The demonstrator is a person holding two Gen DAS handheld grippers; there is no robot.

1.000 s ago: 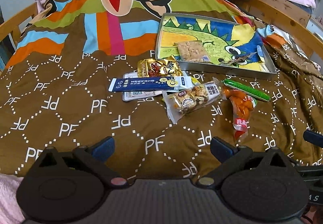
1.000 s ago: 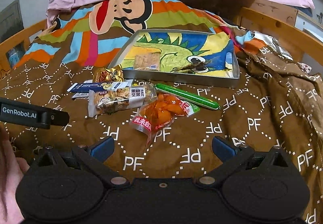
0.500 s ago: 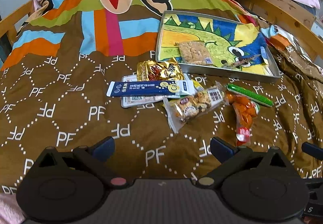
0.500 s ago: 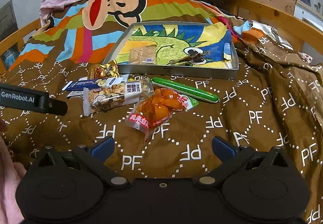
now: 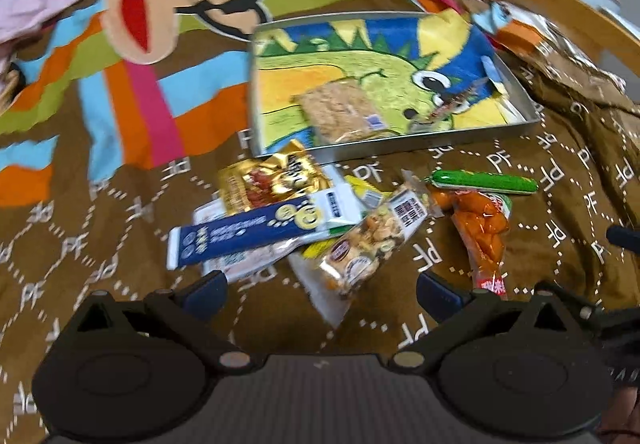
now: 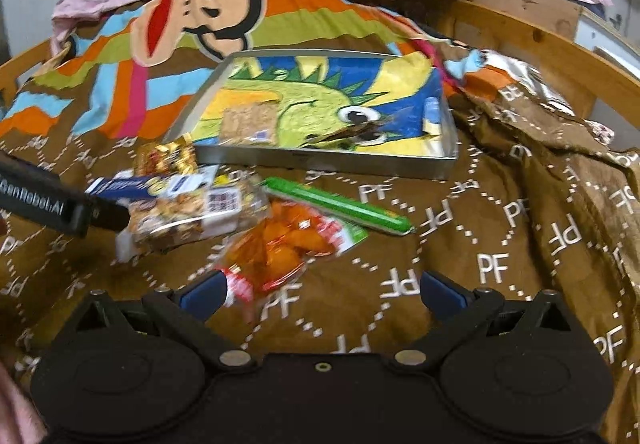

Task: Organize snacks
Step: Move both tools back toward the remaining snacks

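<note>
I've got both jaws spread wide, nothing held: left hand-held gripper point(image 5: 320, 290) nosing at the nut bar point(image 5: 374, 234), right hand-held gripper point(image 6: 320, 290) over the orange pack point(image 6: 280, 244). Approach step; next, I'd close, then carry to the tin tray point(image 6: 320, 160) beyond.

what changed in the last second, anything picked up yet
Nothing picked up. Both tongs, left and right, moved forward and lower toward the snack pile, both open and empty. The nut bar, orange snack pack, green stick and tray lie where they were.
</note>
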